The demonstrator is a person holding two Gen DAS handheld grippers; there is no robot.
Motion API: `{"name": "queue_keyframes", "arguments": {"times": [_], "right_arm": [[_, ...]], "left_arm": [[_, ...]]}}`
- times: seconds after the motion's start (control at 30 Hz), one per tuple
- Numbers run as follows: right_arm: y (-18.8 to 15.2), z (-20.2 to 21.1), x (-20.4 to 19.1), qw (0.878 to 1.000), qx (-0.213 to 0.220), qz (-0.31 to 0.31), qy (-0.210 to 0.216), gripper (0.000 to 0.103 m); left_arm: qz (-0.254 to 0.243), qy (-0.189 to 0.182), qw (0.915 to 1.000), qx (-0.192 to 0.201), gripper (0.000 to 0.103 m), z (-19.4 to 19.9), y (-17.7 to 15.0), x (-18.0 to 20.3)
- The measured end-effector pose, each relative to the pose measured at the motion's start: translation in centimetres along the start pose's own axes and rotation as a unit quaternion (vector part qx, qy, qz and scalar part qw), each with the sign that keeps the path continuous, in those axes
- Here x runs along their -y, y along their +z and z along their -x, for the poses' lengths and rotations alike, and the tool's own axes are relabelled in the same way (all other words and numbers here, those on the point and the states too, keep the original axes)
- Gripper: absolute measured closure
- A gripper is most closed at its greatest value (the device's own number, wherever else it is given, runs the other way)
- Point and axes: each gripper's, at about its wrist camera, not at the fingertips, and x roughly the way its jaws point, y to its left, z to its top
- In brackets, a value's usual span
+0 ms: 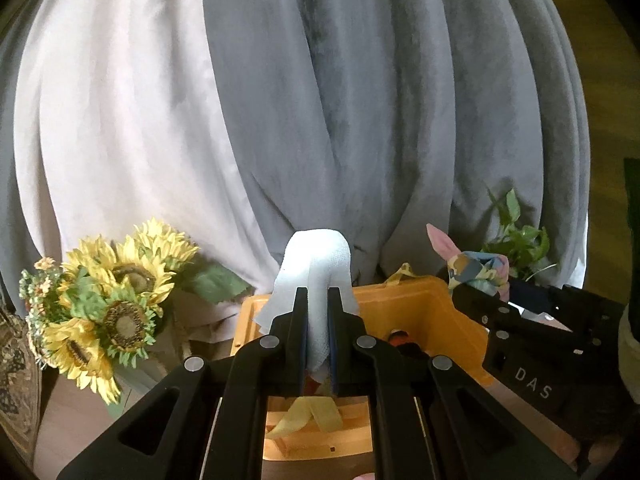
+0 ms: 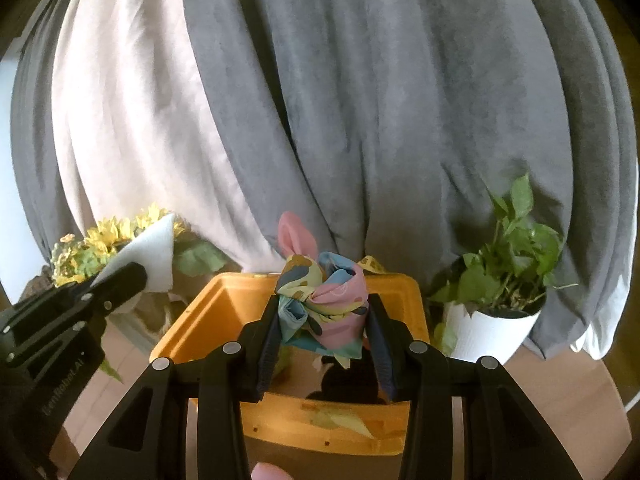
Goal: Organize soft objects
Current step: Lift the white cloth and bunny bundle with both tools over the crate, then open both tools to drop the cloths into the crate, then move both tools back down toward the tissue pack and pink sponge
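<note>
My left gripper [image 1: 318, 300] is shut on a white gauzy cloth [image 1: 316, 264] that folds over its fingertips, held above an orange plastic bin [image 1: 440, 300]. In the right wrist view that same white cloth [image 2: 154, 256] shows at the left, in the left gripper [image 2: 132, 276]. My right gripper [image 2: 322, 312] is shut on a bunched pastel patterned cloth [image 2: 328, 300] in pink, blue and yellow, over the orange bin [image 2: 208, 304]. In the left wrist view the patterned cloth [image 1: 476, 268] shows at the right. Dark items and a yellow strip [image 1: 308, 416] lie in or on the bin.
Grey and white curtains [image 1: 320, 100] hang close behind the bin. Artificial sunflowers [image 1: 104, 296] stand to the left. A green plant in a white pot [image 2: 496, 320] stands to the right. A wooden surface [image 2: 560, 392] lies under everything.
</note>
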Motion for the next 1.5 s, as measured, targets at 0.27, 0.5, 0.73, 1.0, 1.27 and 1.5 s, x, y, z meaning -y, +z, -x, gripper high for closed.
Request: {"name": "queue_keyframes", "arguments": {"times": [0.27,0.5,0.73,1.0,1.27,1.5], "right_arm": [[0.7,-3.2,0.4,0.999,-0.035,-0.004,-0.003,0.061],[0.4,-6.0,0.8,0.997,-0.072,-0.004,-0.005,0.061],[-0.6,-8.6,0.8,0.994,-0.111,0.002,-0.005,0.061],[-1.7,-11.0,0.9,0.988,-0.156,-0.004,0.004,0.054],[-1.6,-10.8,1.4,0.988,-0.153,-0.018,-0.006,0.045],[-1.0,-7.5,0.9,0.993,-0.114,-0.019,-0.010,0.045]], "left_arm": [[-0.001,0.001,0.9993,-0.037,0.093,-3.6,-0.4,-0.4],[-0.014,0.002,0.9971,-0.075,0.093,-6.4,-1.8,-0.2],[-0.030,-0.002,0.9932,-0.113,0.092,-9.0,-3.0,-0.1],[-0.021,-0.008,0.9908,-0.133,0.070,-10.1,-3.7,-0.5],[-0.023,0.012,0.9928,-0.117,0.058,-8.3,-3.2,-0.9],[-0.021,0.026,0.9958,-0.086,0.054,-4.1,-2.5,-1.2]]}}
